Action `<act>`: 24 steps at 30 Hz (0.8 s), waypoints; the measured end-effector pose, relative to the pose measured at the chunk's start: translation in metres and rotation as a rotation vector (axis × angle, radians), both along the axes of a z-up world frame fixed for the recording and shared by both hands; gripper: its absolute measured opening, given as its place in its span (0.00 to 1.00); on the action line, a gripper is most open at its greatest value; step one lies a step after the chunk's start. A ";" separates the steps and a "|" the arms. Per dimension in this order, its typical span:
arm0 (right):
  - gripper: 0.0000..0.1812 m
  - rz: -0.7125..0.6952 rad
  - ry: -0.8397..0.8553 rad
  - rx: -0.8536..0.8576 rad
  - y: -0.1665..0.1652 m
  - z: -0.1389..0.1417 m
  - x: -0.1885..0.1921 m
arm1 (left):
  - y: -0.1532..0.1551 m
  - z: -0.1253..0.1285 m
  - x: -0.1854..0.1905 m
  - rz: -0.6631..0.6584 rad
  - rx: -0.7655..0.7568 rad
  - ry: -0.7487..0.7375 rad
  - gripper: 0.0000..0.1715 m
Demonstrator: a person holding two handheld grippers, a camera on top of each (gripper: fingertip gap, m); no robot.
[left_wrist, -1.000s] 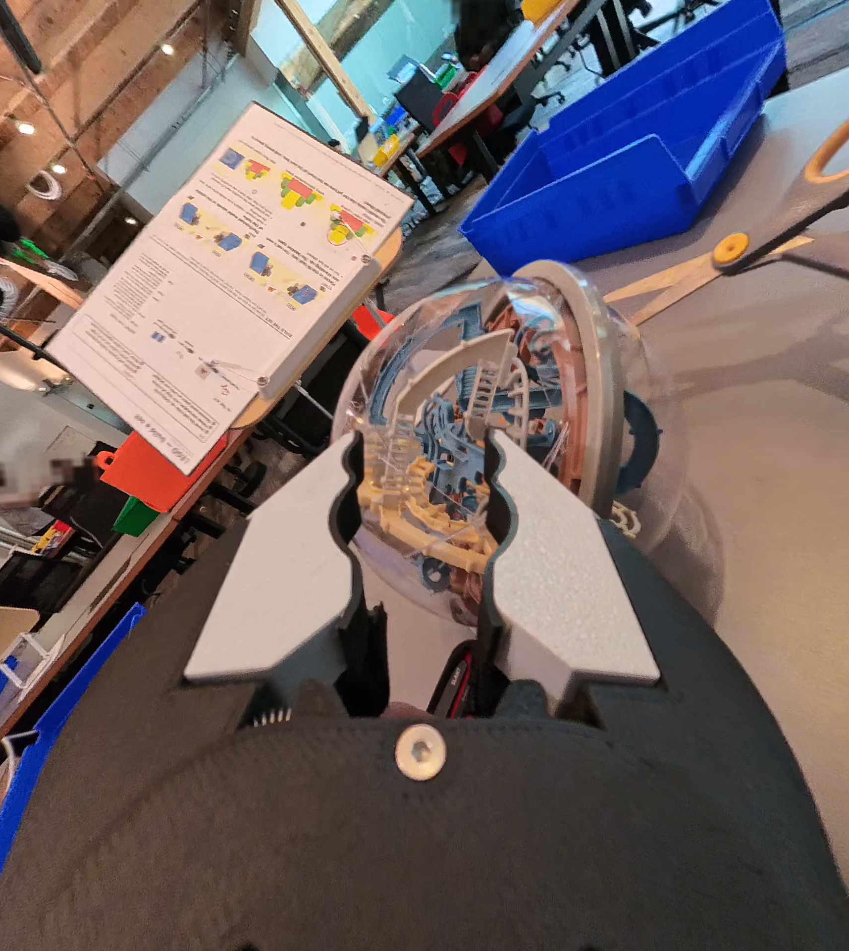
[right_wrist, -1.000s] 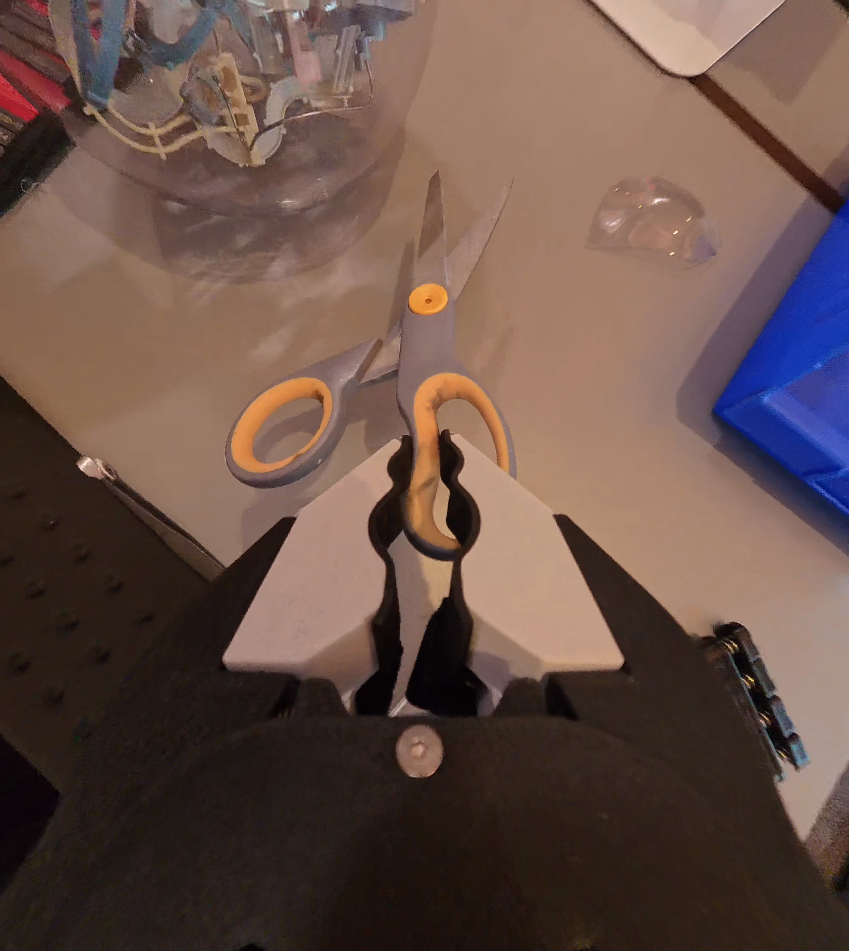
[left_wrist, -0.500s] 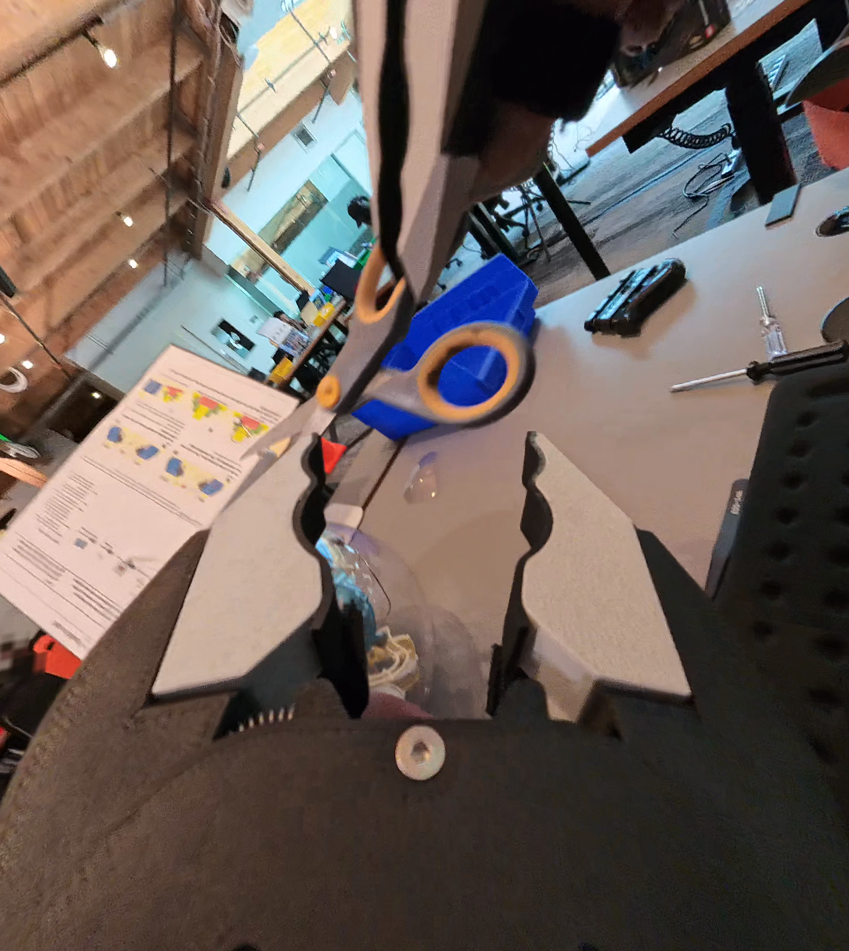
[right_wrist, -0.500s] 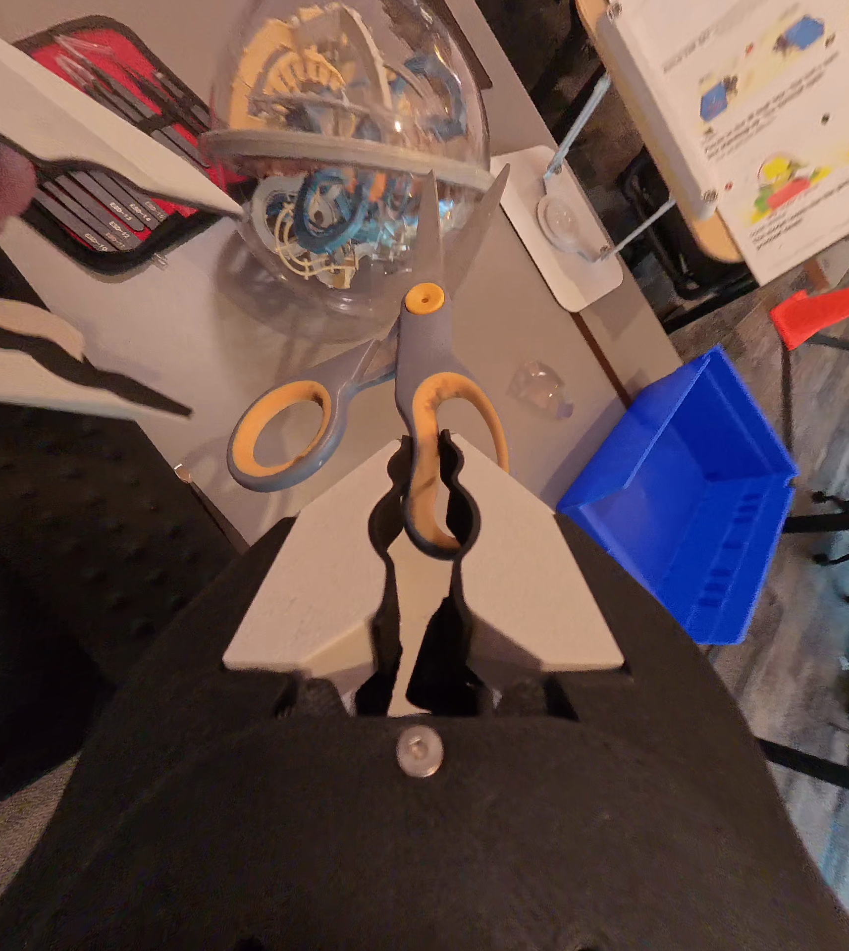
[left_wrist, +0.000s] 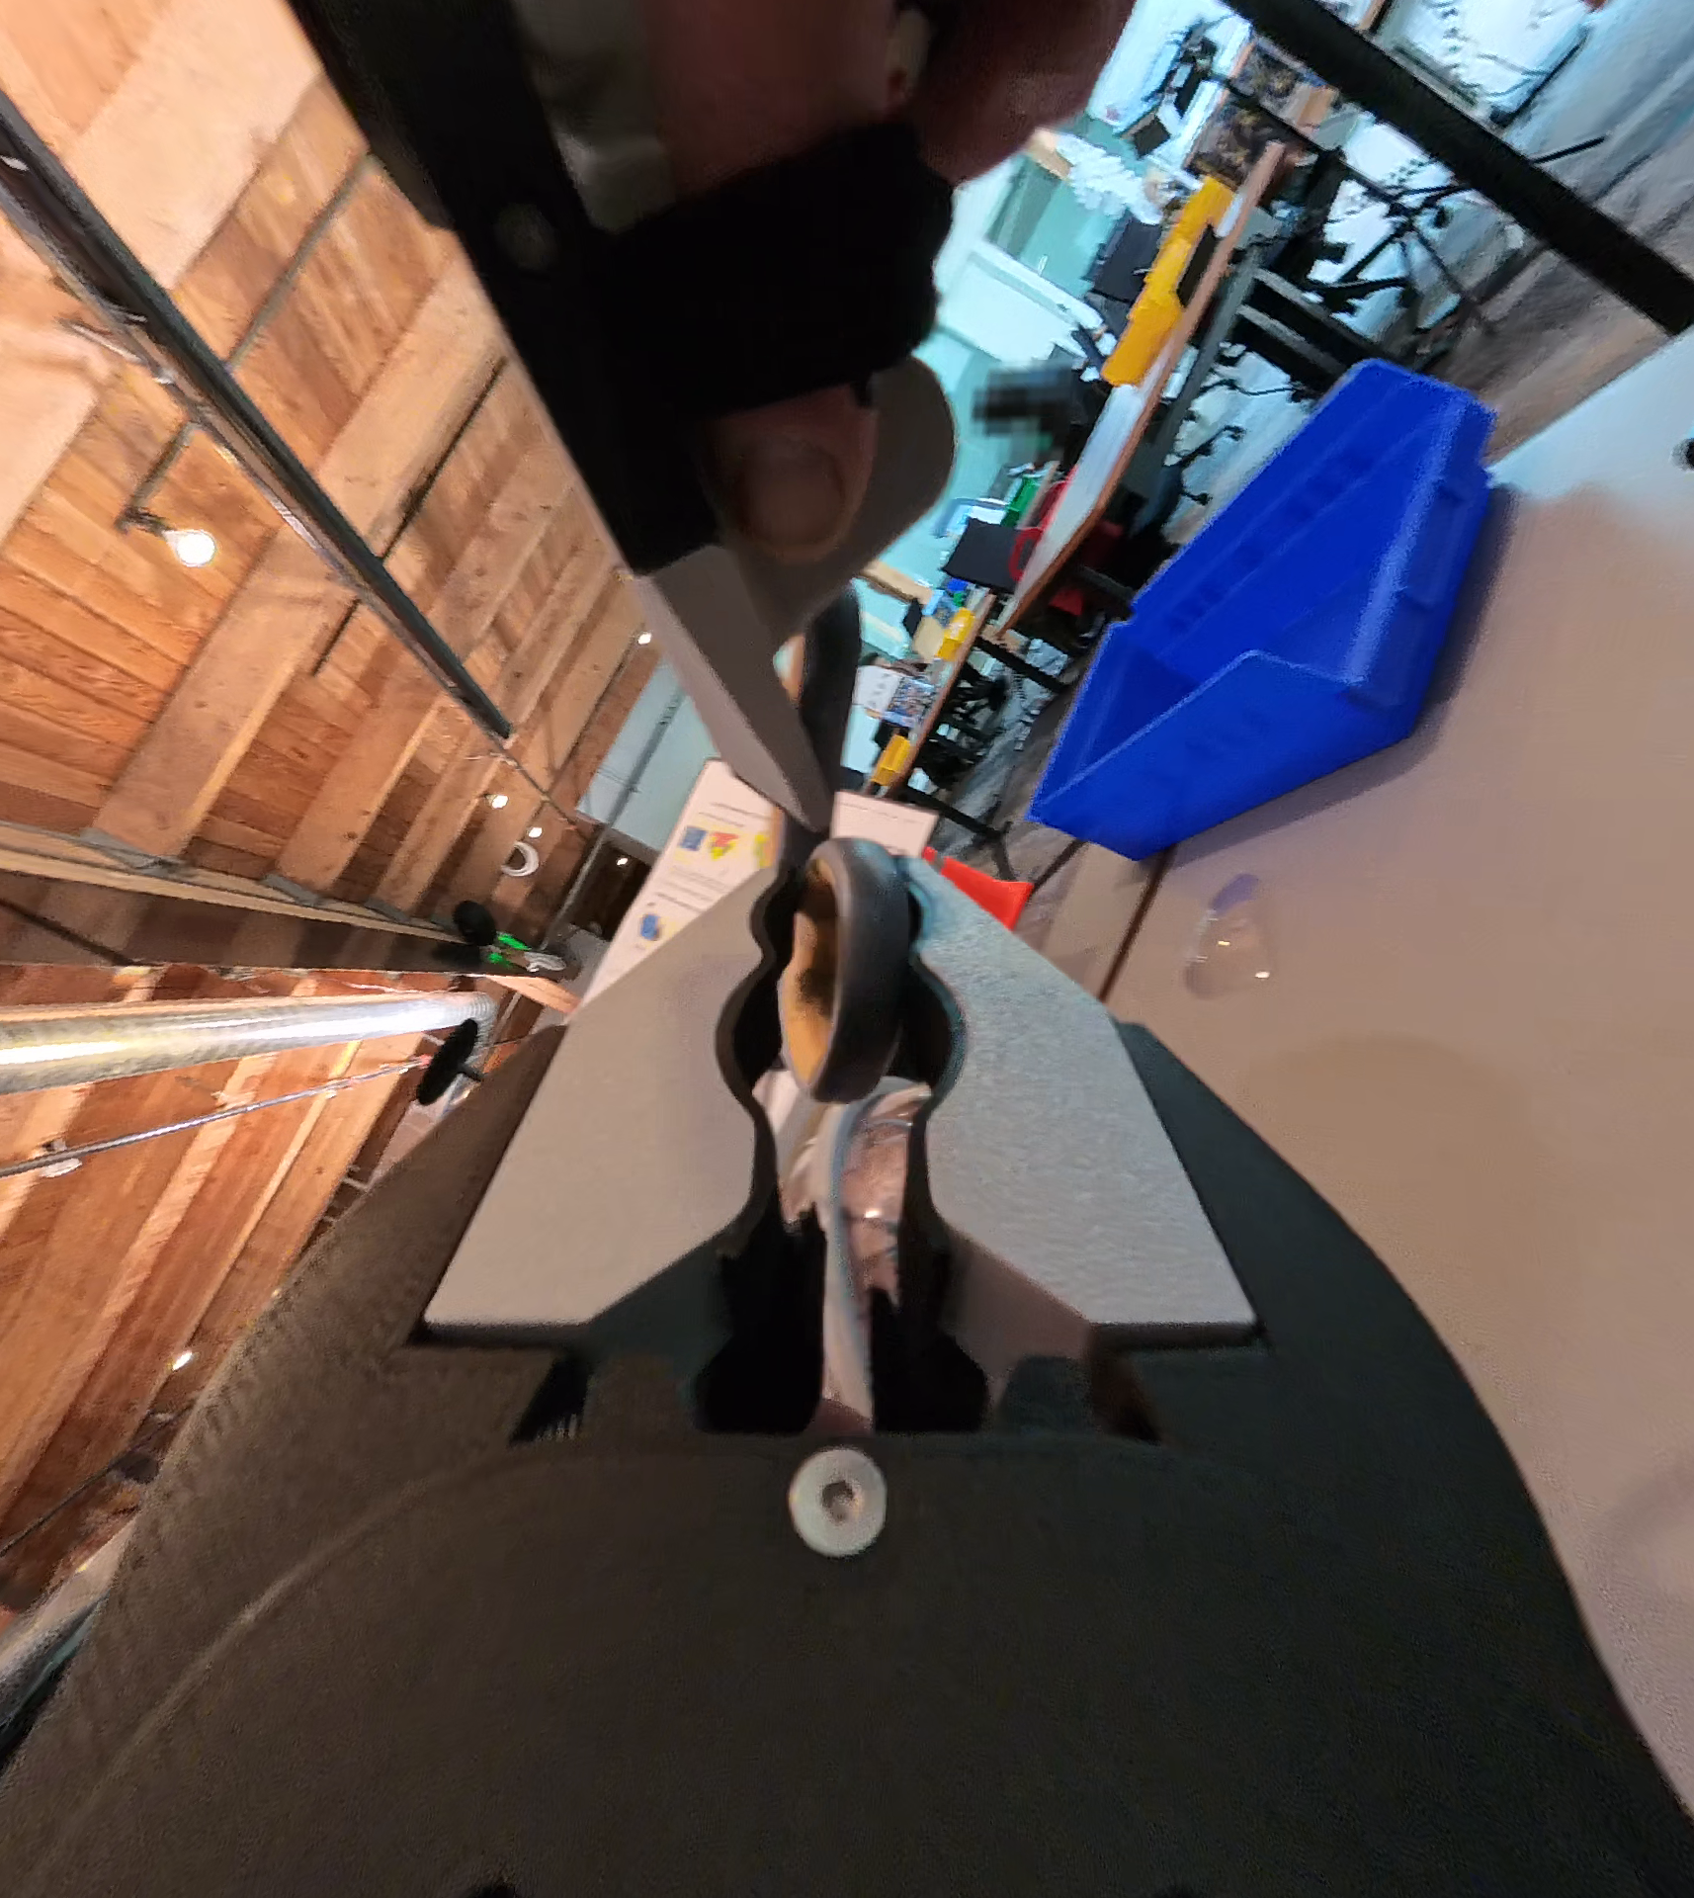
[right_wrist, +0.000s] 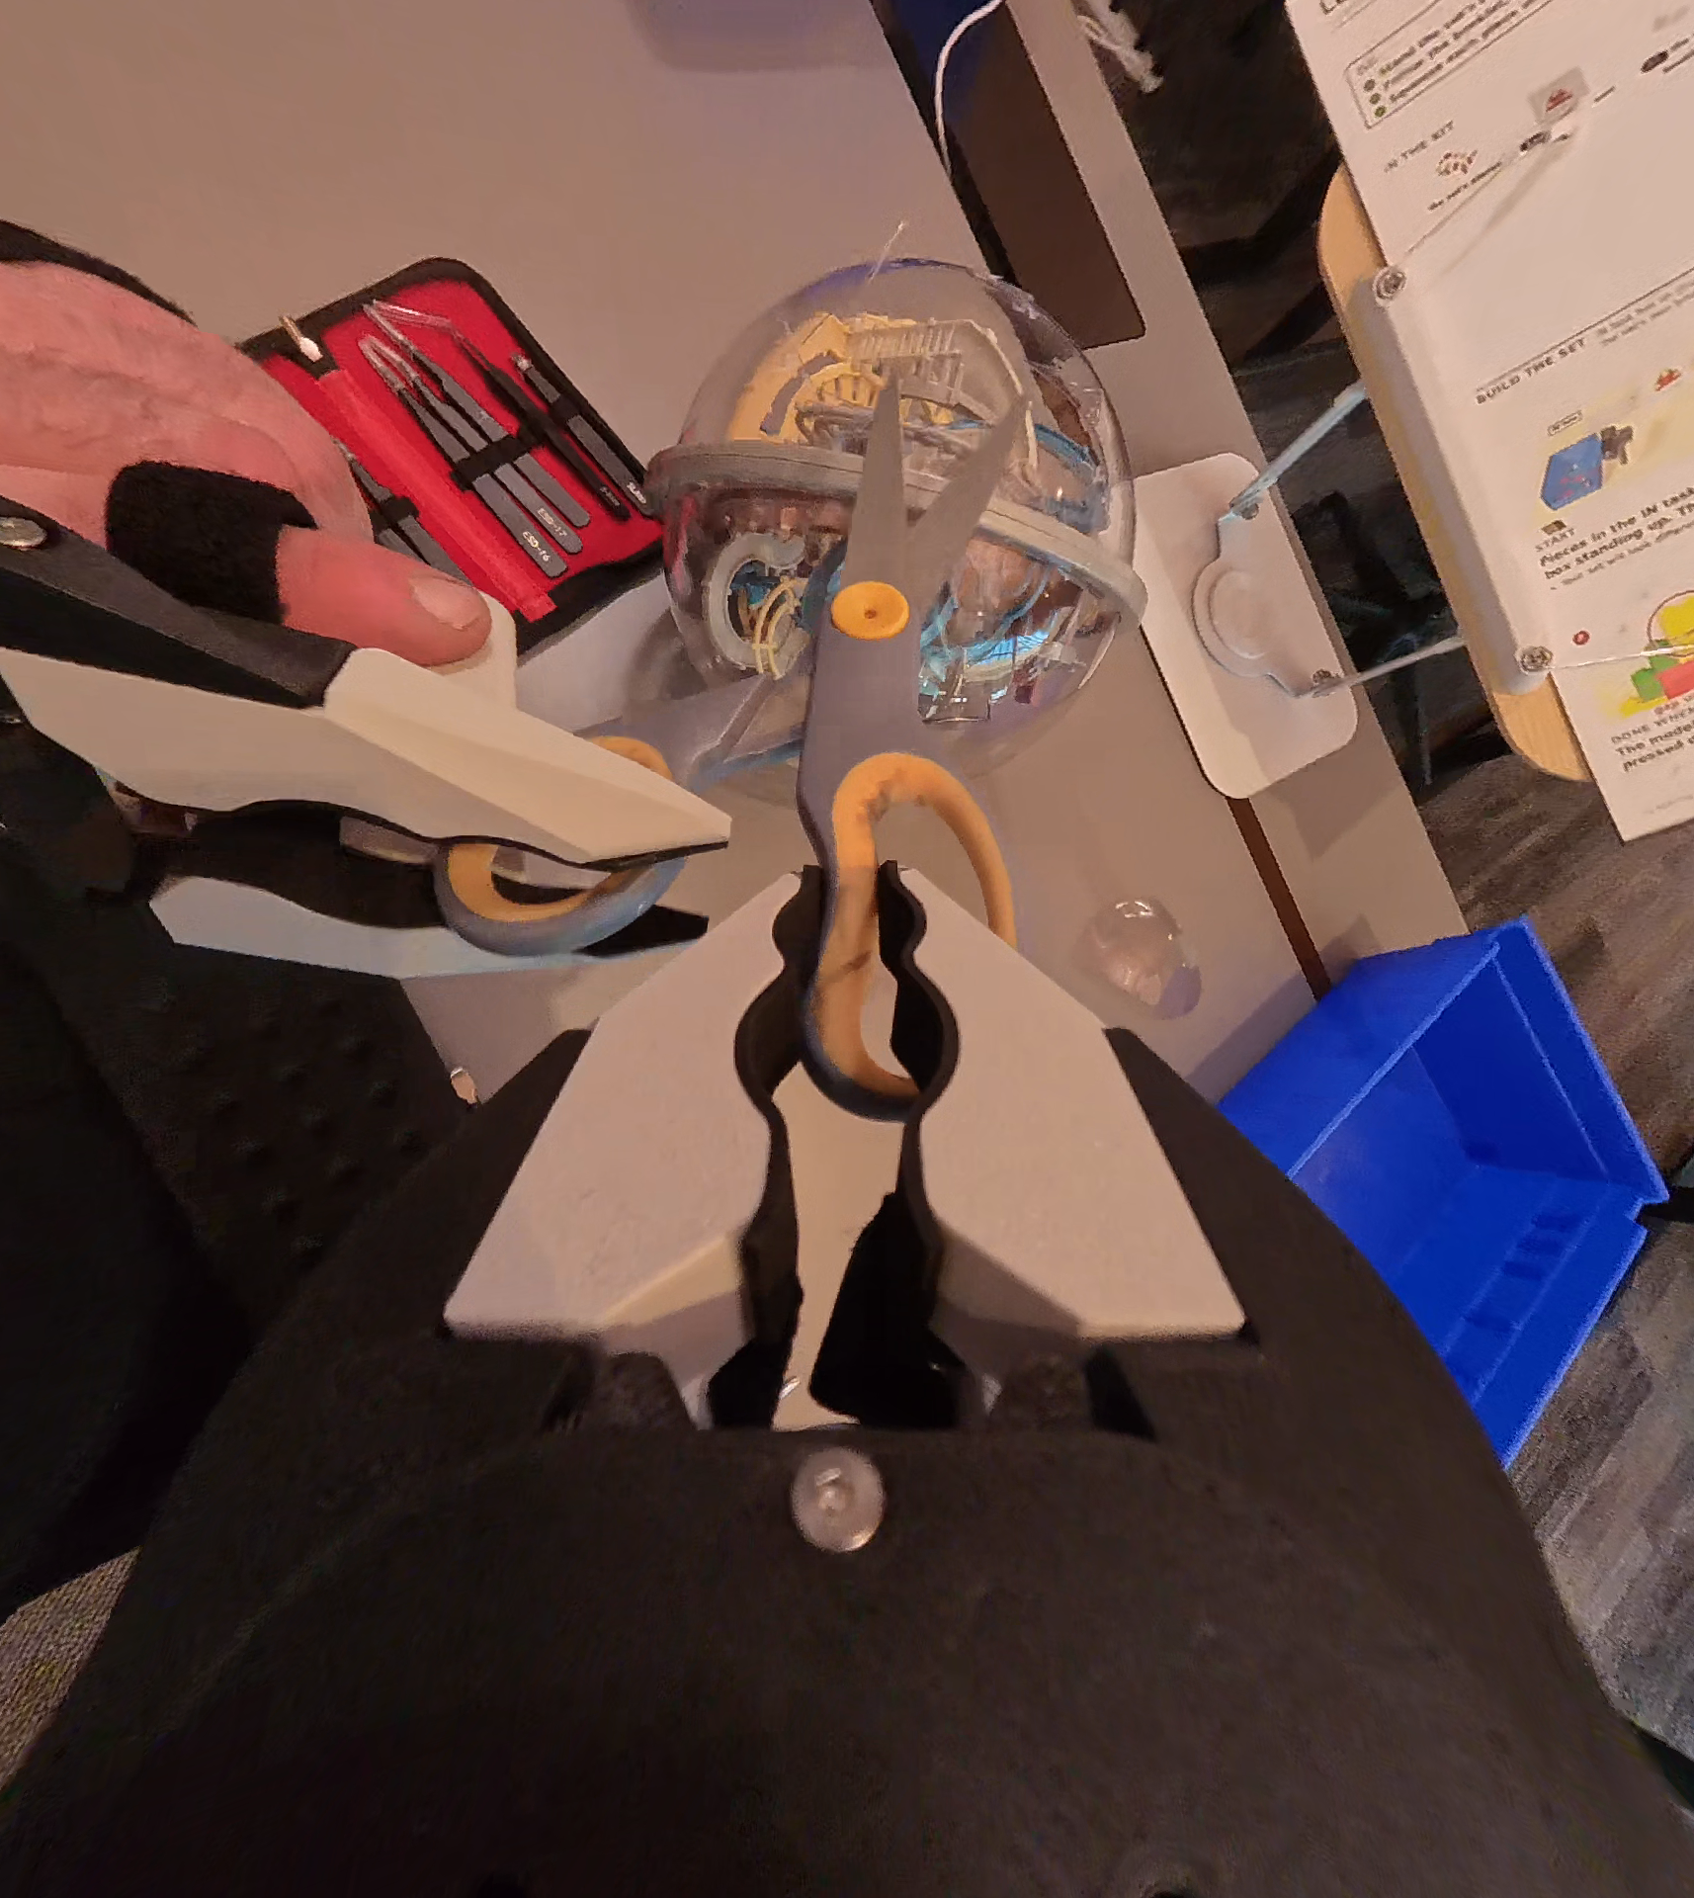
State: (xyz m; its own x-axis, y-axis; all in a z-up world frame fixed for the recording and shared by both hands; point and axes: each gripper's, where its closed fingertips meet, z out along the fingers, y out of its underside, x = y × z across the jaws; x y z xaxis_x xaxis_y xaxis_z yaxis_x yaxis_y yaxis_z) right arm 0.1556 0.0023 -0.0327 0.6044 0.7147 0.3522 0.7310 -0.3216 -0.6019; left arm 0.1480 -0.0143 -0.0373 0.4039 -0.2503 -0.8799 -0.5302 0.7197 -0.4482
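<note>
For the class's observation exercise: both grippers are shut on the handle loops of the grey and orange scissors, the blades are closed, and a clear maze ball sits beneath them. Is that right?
One detail is wrong: the blades are open, not closed. The right wrist view shows the scissors with blades spread in a V over the maze ball. The rest stands: the right gripper and the left gripper each clamp a handle loop.

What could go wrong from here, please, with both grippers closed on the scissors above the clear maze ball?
1. The scissors hang with blades parted; each gripper, left and right, pinches only a thin handle loop, so one could slip or twist free.
2. The blade tips point at the clear maze ball; a drop might scratch it.
3. The hand is near the blades.
</note>
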 end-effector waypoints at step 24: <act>0.25 0.446 0.305 0.087 0.083 0.107 -0.043 | 0.087 0.119 -0.098 -0.515 -0.534 -0.425 0.03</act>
